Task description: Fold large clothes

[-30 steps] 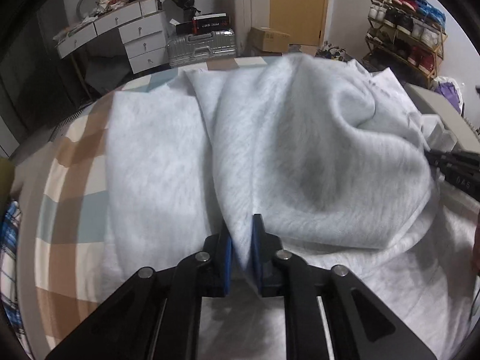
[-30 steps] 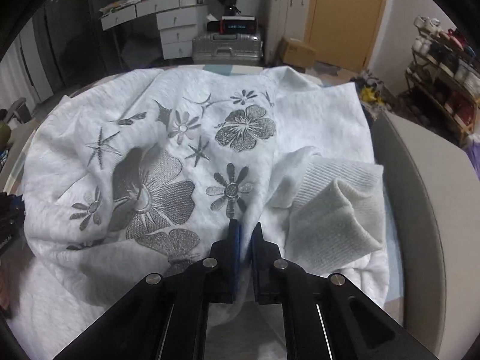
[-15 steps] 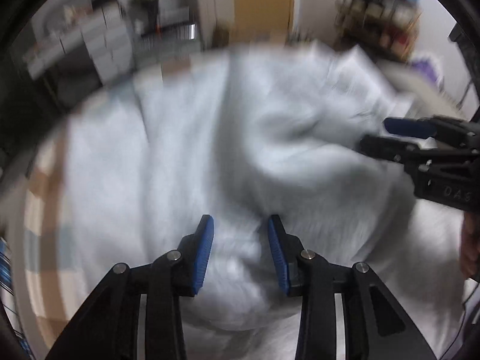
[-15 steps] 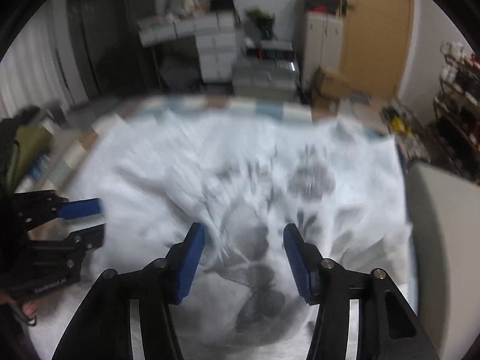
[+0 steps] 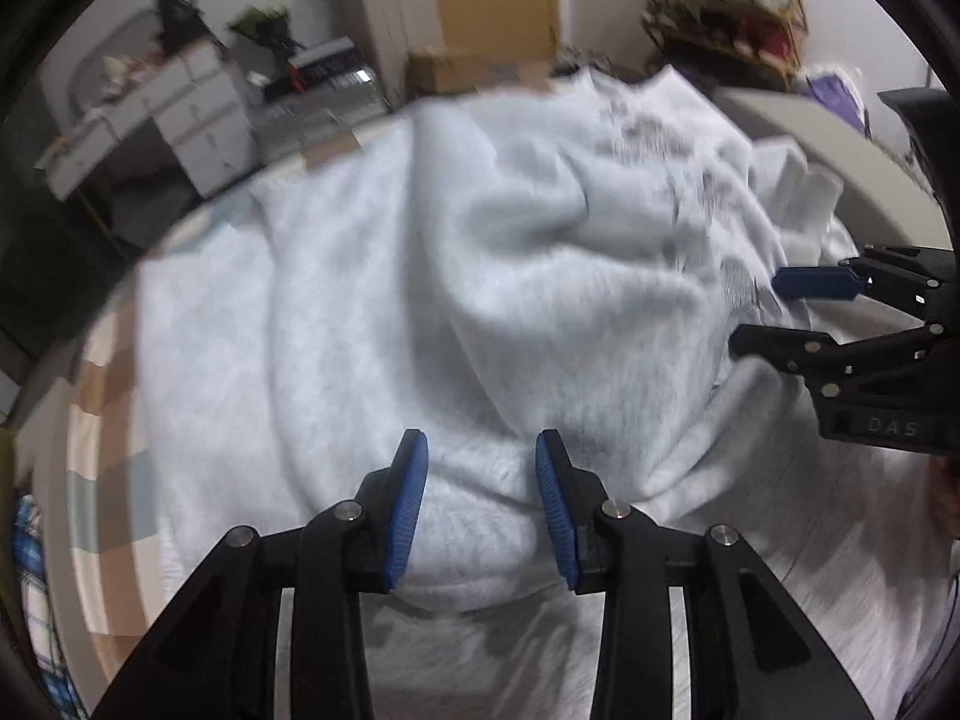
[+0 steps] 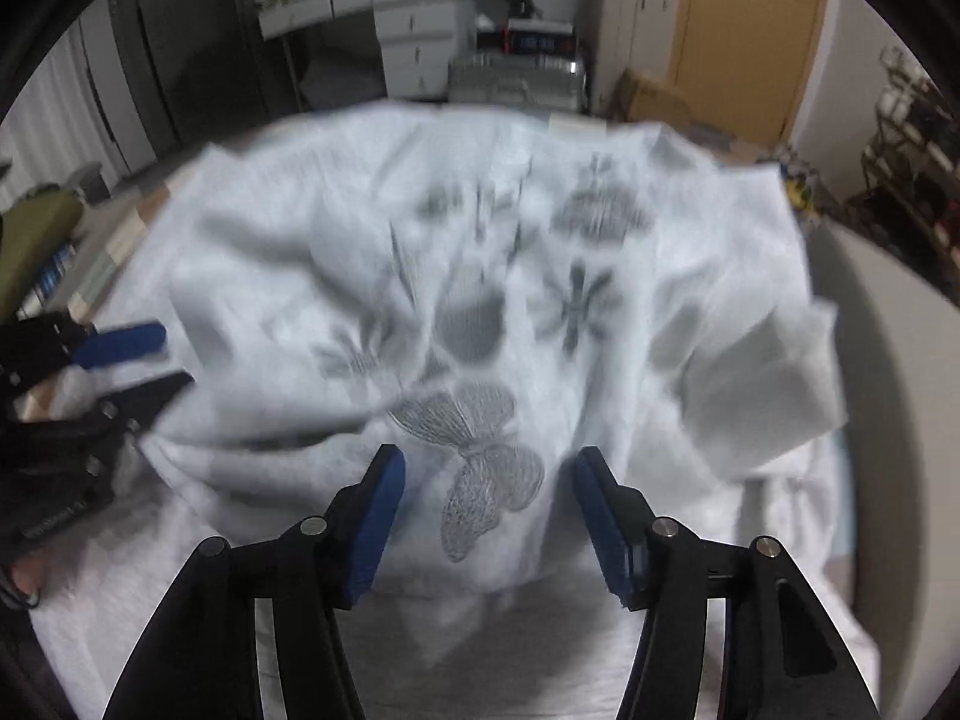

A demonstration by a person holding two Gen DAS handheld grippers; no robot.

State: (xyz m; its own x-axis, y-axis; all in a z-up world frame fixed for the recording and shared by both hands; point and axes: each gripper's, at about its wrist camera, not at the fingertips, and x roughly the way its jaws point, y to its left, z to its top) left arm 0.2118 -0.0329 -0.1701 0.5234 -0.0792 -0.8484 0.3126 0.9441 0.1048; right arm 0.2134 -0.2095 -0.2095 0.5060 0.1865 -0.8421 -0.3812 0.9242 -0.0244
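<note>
A large white sweatshirt (image 5: 480, 276) with grey flower and butterfly prints (image 6: 480, 456) lies bunched on the bed, its upper part folded over toward me. A ribbed cuff (image 6: 768, 384) sticks out at the right. My left gripper (image 5: 480, 498) is open and empty just above the fold's near edge. My right gripper (image 6: 486, 516) is open and empty over the butterfly print. It also shows in the left wrist view (image 5: 774, 312) at the right, open. The left gripper also shows in the right wrist view (image 6: 156, 360) at the left.
The bed has a checked sheet (image 5: 102, 396) showing at the left. A grey padded edge (image 6: 888, 420) runs along the right. Beyond the bed stand white drawers (image 6: 414, 42), a silver suitcase (image 6: 516, 78), a cardboard box (image 5: 456, 69) and a shoe rack (image 5: 732, 18).
Both grippers were shut on the sweatshirt a second ago. They have opened, let the cloth drop onto the bed, and drawn back a little.
</note>
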